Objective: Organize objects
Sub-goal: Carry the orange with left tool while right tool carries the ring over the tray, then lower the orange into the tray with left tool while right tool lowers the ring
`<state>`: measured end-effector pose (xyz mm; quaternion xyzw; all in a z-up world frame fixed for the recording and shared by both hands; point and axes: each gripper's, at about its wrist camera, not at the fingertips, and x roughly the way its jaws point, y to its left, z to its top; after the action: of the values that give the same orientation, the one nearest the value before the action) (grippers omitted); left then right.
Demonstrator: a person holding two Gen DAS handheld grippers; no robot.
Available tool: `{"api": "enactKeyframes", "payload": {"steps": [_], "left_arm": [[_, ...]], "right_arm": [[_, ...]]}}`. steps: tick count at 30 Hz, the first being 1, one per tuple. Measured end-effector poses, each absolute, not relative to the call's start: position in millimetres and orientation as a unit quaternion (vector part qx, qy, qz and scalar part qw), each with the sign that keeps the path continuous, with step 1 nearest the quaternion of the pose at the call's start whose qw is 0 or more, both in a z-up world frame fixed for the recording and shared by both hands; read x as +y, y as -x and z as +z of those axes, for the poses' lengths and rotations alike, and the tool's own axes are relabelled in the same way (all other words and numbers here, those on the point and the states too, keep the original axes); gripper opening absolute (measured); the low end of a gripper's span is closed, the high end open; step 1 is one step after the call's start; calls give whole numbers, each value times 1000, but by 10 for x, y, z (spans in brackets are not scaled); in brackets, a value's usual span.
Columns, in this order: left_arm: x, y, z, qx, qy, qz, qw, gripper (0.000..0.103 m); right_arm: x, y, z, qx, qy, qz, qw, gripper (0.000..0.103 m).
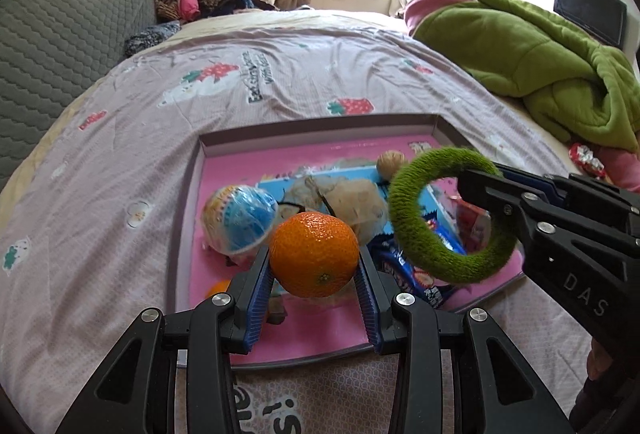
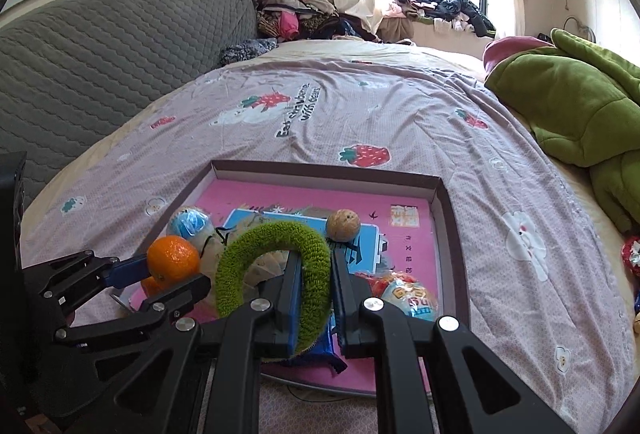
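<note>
We hold a round orange tangerine (image 1: 314,254) in the left claw (image 1: 316,280) and a fuzzy green ring (image 2: 276,266) in the right claw (image 2: 312,290), both above the shallow pink-lined cardboard tray (image 2: 440,190), which is already part-filled; these two look left to place.

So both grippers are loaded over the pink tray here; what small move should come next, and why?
Probably lower the left gripper a little and release the orange onto a bare patch of the pink tray. It is clamped between both pads above the tray, beside the blue-wrapped ball. The right gripper holds the green fuzzy ring over the crowded snack packets, so it looks better placed second.
</note>
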<state>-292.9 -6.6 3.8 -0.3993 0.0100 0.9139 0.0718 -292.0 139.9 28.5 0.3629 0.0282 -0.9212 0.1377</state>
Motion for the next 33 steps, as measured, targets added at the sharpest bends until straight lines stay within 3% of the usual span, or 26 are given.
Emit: {"api": "enactKeyframes", "payload": {"steps": [33], "left_arm": [[6, 3002, -340, 6, 424, 902, 79, 41]], "right_arm": [[1338, 3187, -123, 37, -394, -909, 127, 15]]}}
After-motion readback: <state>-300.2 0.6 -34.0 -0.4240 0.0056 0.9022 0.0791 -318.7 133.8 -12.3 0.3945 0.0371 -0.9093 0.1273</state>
